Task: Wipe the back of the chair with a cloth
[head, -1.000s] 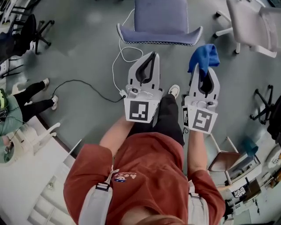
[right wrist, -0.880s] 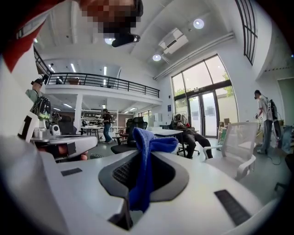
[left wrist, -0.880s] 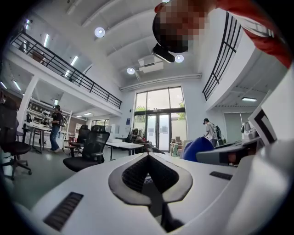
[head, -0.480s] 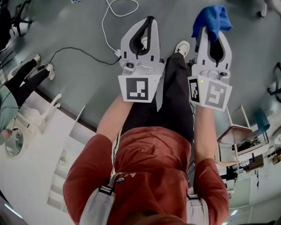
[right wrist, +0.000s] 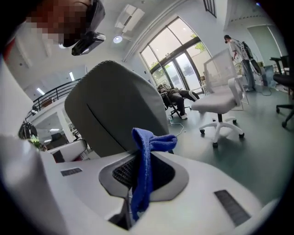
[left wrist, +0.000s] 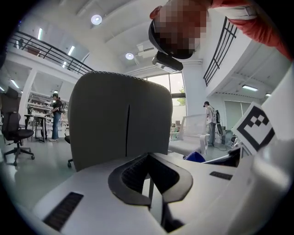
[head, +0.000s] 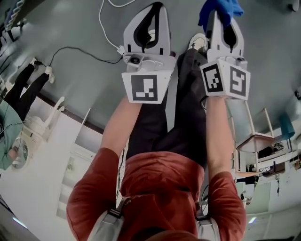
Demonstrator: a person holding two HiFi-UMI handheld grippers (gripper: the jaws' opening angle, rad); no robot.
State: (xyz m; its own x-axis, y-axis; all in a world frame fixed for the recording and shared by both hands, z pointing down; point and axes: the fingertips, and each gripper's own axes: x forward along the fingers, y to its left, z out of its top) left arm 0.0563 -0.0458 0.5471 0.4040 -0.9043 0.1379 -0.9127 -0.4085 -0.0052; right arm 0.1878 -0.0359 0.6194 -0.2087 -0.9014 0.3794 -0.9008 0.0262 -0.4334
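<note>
The grey chair back (left wrist: 121, 119) stands upright just past my left gripper (left wrist: 148, 157), whose jaws are shut with nothing between them. In the right gripper view the same chair back (right wrist: 110, 105) rises behind my right gripper (right wrist: 138, 160), which is shut on a blue cloth (right wrist: 146, 170) that hangs down over the jaws. The head view has both grippers side by side above the person's legs: the left gripper (head: 157, 7) and the right gripper (head: 221, 15), with the blue cloth (head: 220, 7) bunched at its tip. The chair is out of the head view.
A white swivel chair (right wrist: 220, 103) stands on the grey floor to the right. A white cable (head: 107, 29) and a black cable (head: 75, 52) lie on the floor at left. A seated person (head: 16, 101) is at far left, a black office chair (left wrist: 14, 133) farther back.
Both grippers have risen toward the top of the head view, side by side. The chair has slipped out of the head view. The cloth stays in the right gripper.
</note>
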